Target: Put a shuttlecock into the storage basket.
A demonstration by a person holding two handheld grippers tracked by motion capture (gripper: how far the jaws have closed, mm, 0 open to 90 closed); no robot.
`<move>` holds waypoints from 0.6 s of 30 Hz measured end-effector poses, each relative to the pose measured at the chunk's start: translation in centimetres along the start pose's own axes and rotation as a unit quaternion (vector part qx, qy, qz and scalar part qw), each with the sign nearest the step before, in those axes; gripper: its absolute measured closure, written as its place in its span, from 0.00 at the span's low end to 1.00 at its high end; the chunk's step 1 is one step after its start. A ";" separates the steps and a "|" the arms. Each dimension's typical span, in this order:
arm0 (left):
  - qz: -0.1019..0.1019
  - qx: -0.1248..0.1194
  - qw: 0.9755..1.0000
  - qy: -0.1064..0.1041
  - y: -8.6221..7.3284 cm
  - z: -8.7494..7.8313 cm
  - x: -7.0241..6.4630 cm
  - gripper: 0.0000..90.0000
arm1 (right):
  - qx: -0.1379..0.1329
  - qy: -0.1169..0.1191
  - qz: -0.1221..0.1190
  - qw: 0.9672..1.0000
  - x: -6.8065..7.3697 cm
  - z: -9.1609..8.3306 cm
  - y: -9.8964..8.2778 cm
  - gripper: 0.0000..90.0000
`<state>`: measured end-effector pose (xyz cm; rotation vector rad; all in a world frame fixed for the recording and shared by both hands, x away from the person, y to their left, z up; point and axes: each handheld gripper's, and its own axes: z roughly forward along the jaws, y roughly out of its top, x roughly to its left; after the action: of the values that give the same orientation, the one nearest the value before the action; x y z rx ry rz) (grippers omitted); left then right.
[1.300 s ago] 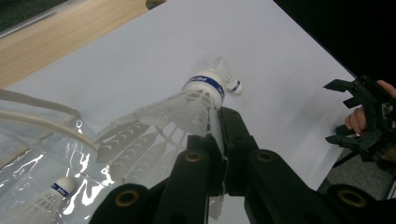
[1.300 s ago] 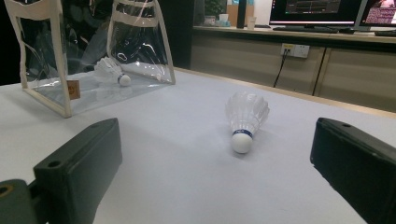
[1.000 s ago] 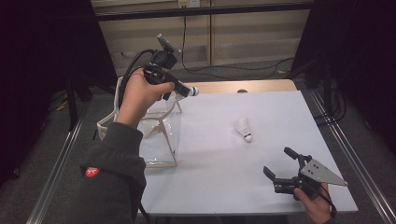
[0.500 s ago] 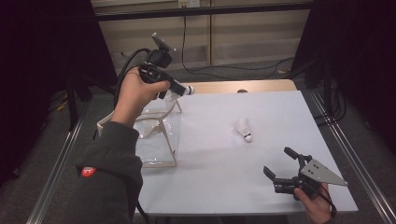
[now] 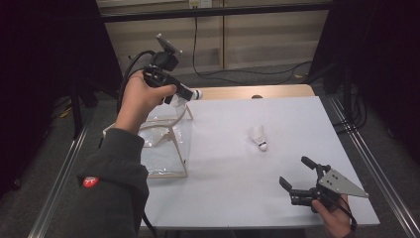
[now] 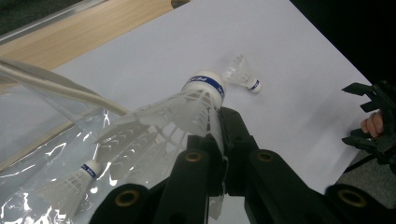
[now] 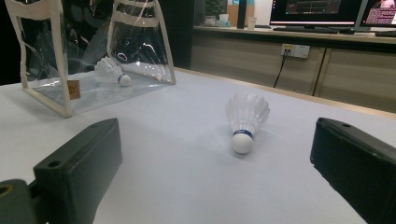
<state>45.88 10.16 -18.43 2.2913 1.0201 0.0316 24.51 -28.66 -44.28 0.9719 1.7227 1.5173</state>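
The tabletop (image 5: 233, 178) is showing a matt, smooth white sheet, with a strip of pale wood (image 5: 247, 92) running along its far edge. The bag (image 7: 93, 70) is gleaming as clear glossy plastic, trimmed in cream cloth-like edging. The shuttlecock (image 6: 187, 112) is looking like white ribbed plastic with a smooth cap. The fingers (image 7: 79, 163) are appearing matt black plastic.

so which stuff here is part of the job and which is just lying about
In the job:
left gripper
held shuttlecock
clear bag
shuttlecock in the bag
loose shuttlecock
right gripper

Lying about:
monitors
wall socket
floor cable
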 end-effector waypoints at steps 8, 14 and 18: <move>-0.005 -0.003 1.000 0.004 -0.1 -0.3 0.5 0.99 | 0.000 0.000 0.000 1.000 0.0 0.0 0.0 0.02; -0.011 -0.005 1.000 0.007 -0.3 -0.4 0.9 0.99 | 0.000 0.000 0.000 1.000 0.0 0.0 0.0 0.02; -0.014 -0.008 1.000 0.009 -0.4 -0.6 1.1 0.99 | 0.001 0.001 -0.002 1.000 0.0 0.0 0.0 0.02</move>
<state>46.23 11.42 -18.43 2.2665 1.0573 0.0480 24.52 -28.67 -44.28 0.9687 1.7261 1.5155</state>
